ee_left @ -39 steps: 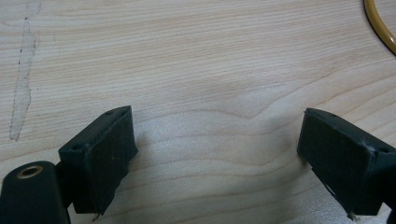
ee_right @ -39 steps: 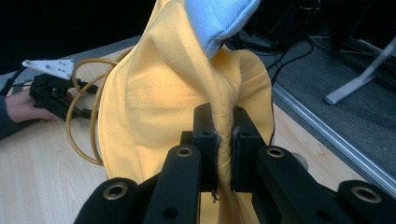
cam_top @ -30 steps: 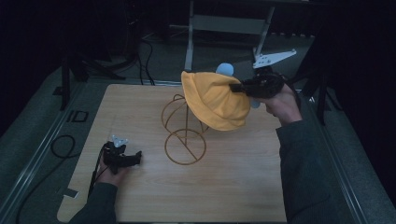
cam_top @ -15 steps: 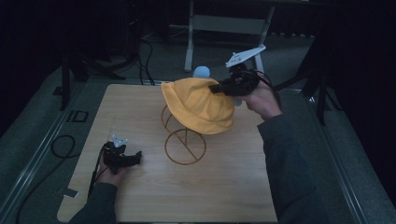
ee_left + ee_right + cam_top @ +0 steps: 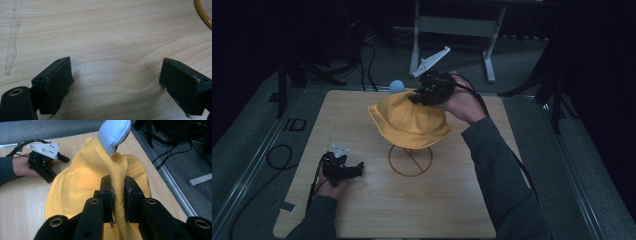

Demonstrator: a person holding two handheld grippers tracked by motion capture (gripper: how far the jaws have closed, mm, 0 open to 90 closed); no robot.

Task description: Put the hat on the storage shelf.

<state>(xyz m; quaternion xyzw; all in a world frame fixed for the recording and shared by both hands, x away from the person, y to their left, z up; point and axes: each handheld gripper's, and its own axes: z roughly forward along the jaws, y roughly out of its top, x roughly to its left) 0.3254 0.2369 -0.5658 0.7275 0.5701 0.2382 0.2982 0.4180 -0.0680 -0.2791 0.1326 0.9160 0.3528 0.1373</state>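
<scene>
Over stand, mid-table: yellow hat (image 5: 409,120), bucket type, draped on top of gold wire stand (image 5: 410,160); only the stand's ring base w/ cross-bar shows beneath the brim.
Hat grip: right gripper (image 5: 119,195) pinches a fold of brim/edge fabric, jaws narrow w/ cloth squeezed between them. Pinch sits at hat's far-right side in high view, right gripper (image 5: 424,95) angled down onto it.
Why held so: judged, edge grip lets the crown stay open and hang free, so it can settle over stand top; hand comes from far side to keep arm off the stand.
Hat seat: looks mostly on, brim tilted, higher at the pinched side. Not yet level, so prob. needs lowering/releasing.
Blue ball (image 5: 396,86): pale blue, soft-looking, just behind hat at far edge. In right gripper view blue ball (image 5: 113,133) pokes up past the fold; can't tell if it tops the stand or lies on table.
Left gripper (image 5: 343,167): rests on table (image 5: 362,210) at near-left, well apart from hat. Jaws wide, nothing between, bare wood under them in left gripper view. Idle, prob. parked out of the way.
Stand edge: gold rim arc (image 5: 203,13) at top-right corner of left gripper view.
Surroundings: cables (image 5: 282,157) on floor left of table, metal frame legs (image 5: 452,25) beyond far edge.
In the way: stand's wire under cloth could snag brim; ball close to the pinch.
</scene>
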